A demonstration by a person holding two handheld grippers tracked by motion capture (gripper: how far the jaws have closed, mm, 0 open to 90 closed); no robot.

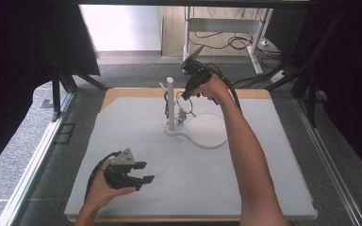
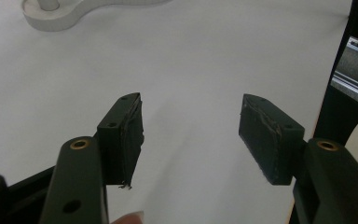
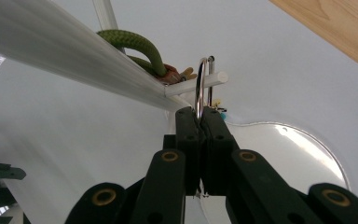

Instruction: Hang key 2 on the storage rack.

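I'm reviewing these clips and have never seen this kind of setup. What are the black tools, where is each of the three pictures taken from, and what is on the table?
A person works at a table covered with a white mat, holding a hand-operated two-jaw gripper in each hand. The high view looks down from above the person's side. The other two pictures come from cameras riding on each gripper, looking along its black jaws.

The left gripper rests near the front of the mat, jaws apart and empty. The right gripper is shut on a metal ring that hangs over a thin peg of the white stand. A green cord is also hanging on the stand.
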